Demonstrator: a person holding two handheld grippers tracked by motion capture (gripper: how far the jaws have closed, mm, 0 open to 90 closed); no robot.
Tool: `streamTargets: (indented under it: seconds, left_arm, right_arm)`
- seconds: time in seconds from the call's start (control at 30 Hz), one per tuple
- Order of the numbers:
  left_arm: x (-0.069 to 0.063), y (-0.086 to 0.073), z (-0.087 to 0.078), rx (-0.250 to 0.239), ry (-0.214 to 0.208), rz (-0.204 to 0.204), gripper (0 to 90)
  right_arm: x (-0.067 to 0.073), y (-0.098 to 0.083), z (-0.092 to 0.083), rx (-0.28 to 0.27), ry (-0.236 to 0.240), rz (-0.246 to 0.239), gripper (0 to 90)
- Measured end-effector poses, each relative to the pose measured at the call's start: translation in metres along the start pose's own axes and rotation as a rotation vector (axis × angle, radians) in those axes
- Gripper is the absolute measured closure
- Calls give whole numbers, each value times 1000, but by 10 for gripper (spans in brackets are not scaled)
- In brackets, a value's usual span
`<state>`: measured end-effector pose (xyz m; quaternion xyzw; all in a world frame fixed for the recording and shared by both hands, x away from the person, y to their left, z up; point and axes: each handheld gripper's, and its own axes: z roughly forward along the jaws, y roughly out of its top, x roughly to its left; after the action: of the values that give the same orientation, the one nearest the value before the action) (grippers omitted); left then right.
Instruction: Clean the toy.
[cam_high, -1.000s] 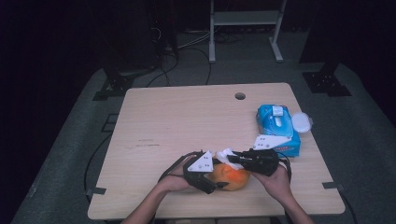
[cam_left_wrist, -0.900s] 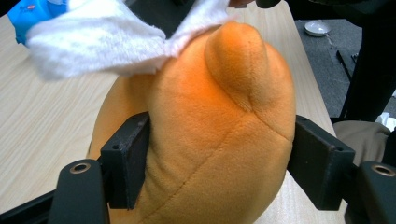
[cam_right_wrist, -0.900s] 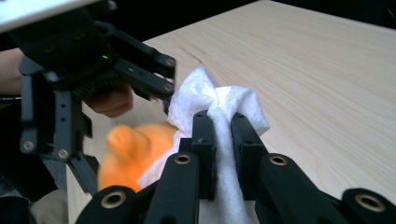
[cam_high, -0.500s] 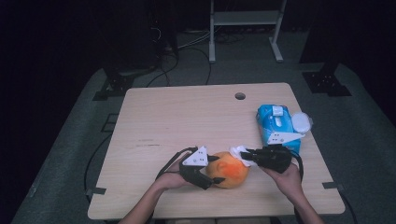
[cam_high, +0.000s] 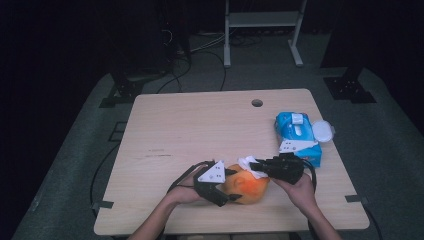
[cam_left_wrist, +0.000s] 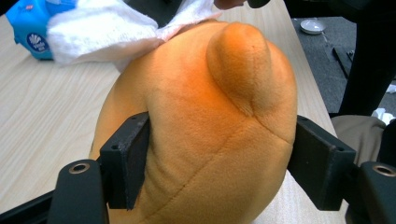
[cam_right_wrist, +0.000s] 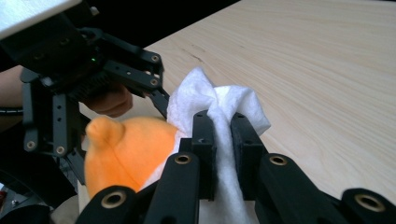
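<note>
Orange plush toy (cam_high: 247, 186) sits on the desk (cam_high: 200, 130) near the front edge, between the two hands. Left hand-held gripper (cam_high: 216, 184) clamps it from the left, jaws pressed into both flanks of the soft body (cam_left_wrist: 205, 135). Right hand-held gripper (cam_high: 260, 167) pinches a white wipe (cam_right_wrist: 219, 105), jaws narrow on the fold. Wipe lies against the toy's upper right side, touching it; toy is just left of and below the right jaws. Likely next: wiping stroke leftward across the top. Blue wipes pack (cam_high: 296, 134) lies behind the right hand
</note>
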<state>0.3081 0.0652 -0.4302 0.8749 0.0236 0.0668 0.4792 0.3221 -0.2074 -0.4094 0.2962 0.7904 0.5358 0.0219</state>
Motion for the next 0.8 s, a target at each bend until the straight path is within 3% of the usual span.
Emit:
streamTargets:
  seconds: [0.23,0.33,0.43,0.53,0.6,0.8]
  left_arm:
    - [7,-2,-2,-27,16,-82,279]
    - [4,2,2,-32,33,-76,278]
    - [0,7,7,-21,51,-52,276]
    - [2,6,5,-23,67,-81,279]
    - [4,5,4,-30,75,-123,283]
    - [17,-5,-3,-72,58,-214,288]
  right_arm:
    - [-4,-2,-9,-20,-2,30,813]
    - [9,6,-8,-44,37,5,814]
    - [32,15,1,-35,74,-70,814]
    - [45,20,5,-31,88,-121,815]
    - [46,20,4,-29,68,-139,815]
    - [29,12,-2,-36,-3,-115,815]
